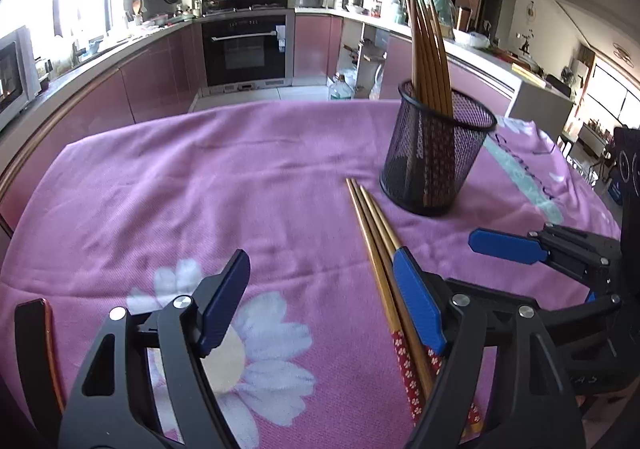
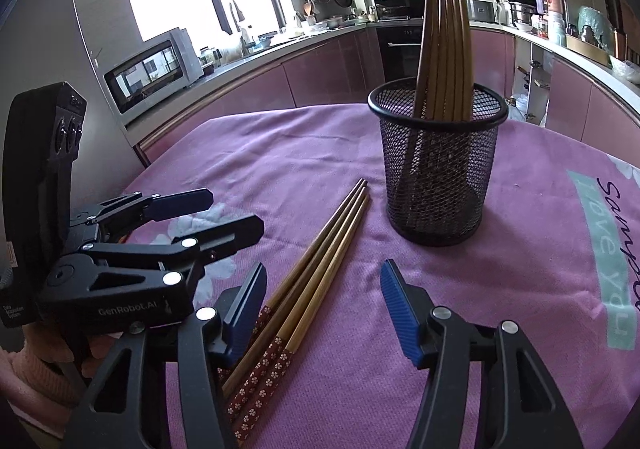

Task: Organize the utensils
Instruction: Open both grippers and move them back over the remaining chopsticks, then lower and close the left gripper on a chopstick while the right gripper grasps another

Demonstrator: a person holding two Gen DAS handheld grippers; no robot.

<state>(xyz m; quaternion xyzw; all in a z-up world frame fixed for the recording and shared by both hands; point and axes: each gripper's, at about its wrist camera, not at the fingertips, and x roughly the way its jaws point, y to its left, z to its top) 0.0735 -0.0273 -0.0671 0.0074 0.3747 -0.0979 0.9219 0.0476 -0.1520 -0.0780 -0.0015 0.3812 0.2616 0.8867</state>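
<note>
1. My left gripper (image 1: 320,297) hangs low over the pink cloth (image 1: 200,189), well to the left of the mesh cup (image 1: 436,153), on the near side. Its jaws stand apart and press on nothing. The three loose chopsticks (image 1: 374,233) lie just by its right pad (image 1: 418,309); whether that pad touches them I cannot tell.

2. The loose chopsticks lie flat on the cloth, close together, just left of the cup. Their thin tips point toward the cup's foot and stop just short of it; their red flowered handles run back toward me. These are what I judge is left to do.

3. My right gripper (image 2: 324,305) sits in front of the cup, on the near side. Its jaws are open too, and empty. The handle ends of the loose chopsticks pass between them, close against the left pad (image 2: 246,309), with clear cloth before the right pad.

4. The mesh cup stands upright on the cloth, and a bundle of chopsticks (image 1: 430,49) already stands in it, leaning together. That part I count as done.

5. My judgement: well along, perhaps more than half. Three sticks remain on the cloth, none gripped yet.
</note>
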